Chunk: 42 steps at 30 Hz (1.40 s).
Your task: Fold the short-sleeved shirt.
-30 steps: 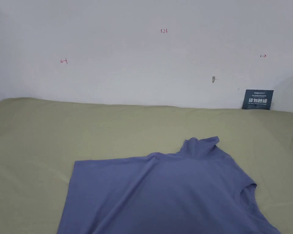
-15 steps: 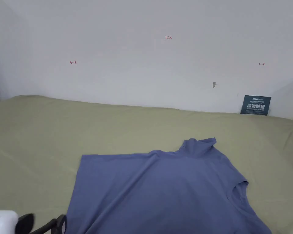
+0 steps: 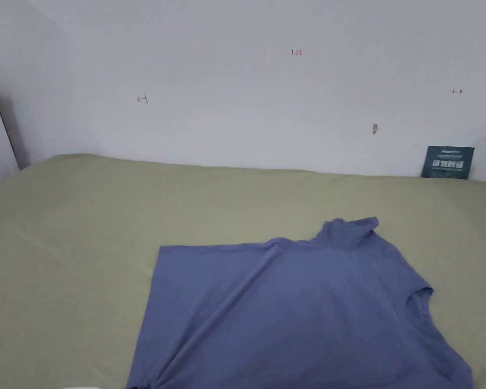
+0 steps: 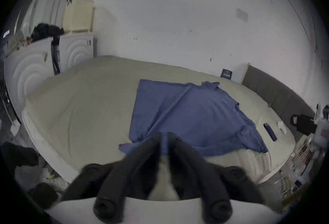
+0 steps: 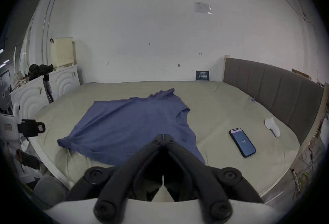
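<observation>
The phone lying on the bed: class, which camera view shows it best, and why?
The right gripper view: the phone lies face up on the bed, right of the shirt, screen lit. The left gripper view shows it small and dark near the edge.

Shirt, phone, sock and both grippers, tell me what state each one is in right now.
Shirt: spread out on the bed, unfolded, creased, one sleeve bunched up.
Phone: lying flat on the bed beside the shirt, screen lit.
Sock: lying crumpled near the headboard.
Left gripper: jaws slightly apart, holding nothing.
Right gripper: jaws closed together, holding nothing.
</observation>
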{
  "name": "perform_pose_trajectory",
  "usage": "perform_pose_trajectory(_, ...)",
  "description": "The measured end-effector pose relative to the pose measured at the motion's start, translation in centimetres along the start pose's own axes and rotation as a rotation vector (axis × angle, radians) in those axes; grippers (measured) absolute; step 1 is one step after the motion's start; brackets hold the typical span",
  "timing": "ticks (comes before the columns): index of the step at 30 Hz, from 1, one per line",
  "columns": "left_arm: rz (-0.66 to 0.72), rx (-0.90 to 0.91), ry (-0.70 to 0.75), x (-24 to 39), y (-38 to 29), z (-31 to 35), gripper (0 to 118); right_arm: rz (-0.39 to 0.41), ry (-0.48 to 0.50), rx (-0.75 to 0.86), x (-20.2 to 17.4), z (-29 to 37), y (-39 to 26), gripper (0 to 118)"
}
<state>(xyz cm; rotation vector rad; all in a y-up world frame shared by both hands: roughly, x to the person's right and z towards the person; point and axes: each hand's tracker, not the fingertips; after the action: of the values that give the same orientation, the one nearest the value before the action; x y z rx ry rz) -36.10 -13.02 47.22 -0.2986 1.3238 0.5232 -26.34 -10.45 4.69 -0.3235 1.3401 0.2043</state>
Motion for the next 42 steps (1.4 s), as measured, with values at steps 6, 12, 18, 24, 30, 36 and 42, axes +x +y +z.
perform_pose_trajectory(6, 0.088, -0.162, 0.104, -2.9, 0.4, -6.5, 103, -0.001, 0.003, -0.015, 0.6, -1.7, 0.8, 0)
perform_pose_trajectory(12, 0.076, -0.280, 0.104, -3.3, -0.7, -12.1, 102, 0.001, -0.043, -0.107, 2.8, -4.3, 0.6, 0)
perform_pose_trajectory(18, 0.040, -0.299, 0.115, -2.1, -0.6, -13.7, 14, -0.088, -0.015, -0.309, 5.6, -8.6, -0.6, 0)
perform_pose_trajectory(24, 0.031, -0.288, 0.104, -2.9, -1.2, -14.1, 11, -0.021, 0.107, -0.508, 7.2, -13.2, -3.0, 101)
perform_pose_trajectory(30, 0.026, -0.291, 0.096, -2.9, -1.1, -14.2, 11, 0.074, 0.106, -0.556, 7.2, -15.2, -4.8, 69)
perform_pose_trajectory(36, 0.024, -0.292, 0.092, -3.0, -1.2, -14.2, 11, 0.064, 0.104, -0.540, 7.2, -15.1, -4.9, 0)
perform_pose_trajectory(42, 0.025, -0.274, 0.085, -2.5, -0.3, -13.2, 11, 0.093, 0.077, -0.489, 6.4, -13.4, -3.5, 0)
